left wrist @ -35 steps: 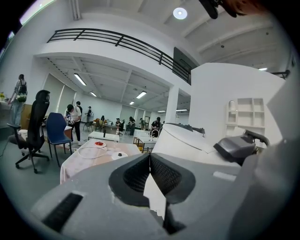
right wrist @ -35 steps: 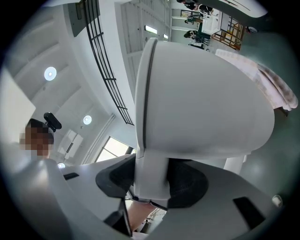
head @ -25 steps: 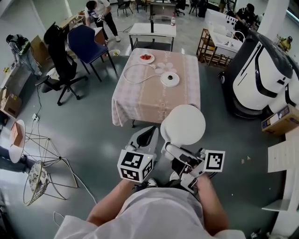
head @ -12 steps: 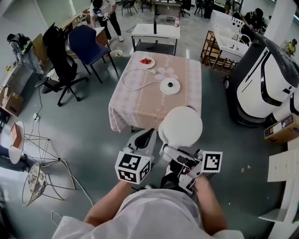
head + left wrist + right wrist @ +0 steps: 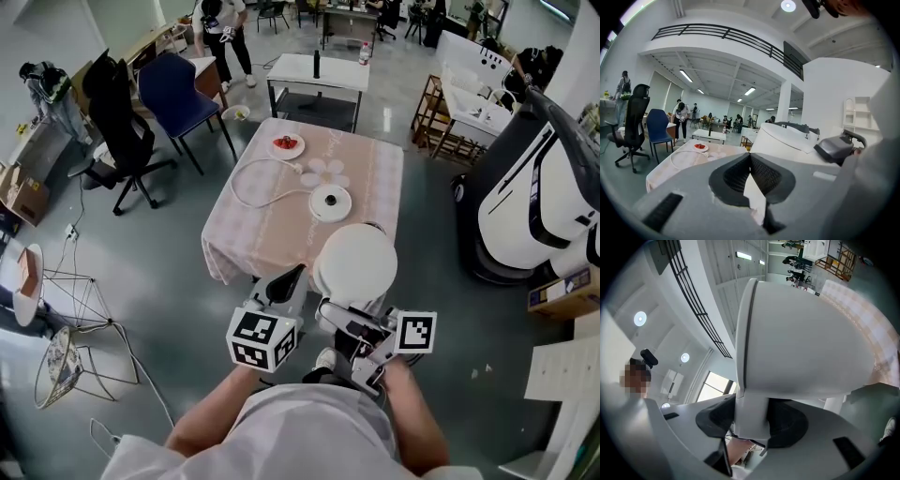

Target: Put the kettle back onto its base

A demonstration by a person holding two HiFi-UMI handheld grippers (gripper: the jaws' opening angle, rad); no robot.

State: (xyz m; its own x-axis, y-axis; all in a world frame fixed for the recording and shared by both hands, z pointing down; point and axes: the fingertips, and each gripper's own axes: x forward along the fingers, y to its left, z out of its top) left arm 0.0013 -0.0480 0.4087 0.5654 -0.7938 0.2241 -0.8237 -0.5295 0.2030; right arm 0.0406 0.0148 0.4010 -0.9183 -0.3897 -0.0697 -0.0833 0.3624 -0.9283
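Near the front edge of the counter (image 5: 272, 234), the right tool (image 5: 330, 314) pinches the handle of the white kettle (image 5: 354, 267), forearm held forward and low. Alongside, the left tool (image 5: 284, 283) points forward with jaws pressed together; the base (image 5: 330, 202) lies on the counter, apart from the kettle.

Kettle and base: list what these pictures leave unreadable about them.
Kettle underside: head view shows only its upper surface; its side fills the right gripper view, handle between the right gripper fingers.
Base contact: too small in head view; absent from the left gripper view.
Cord far end: too thin to trace, head view.
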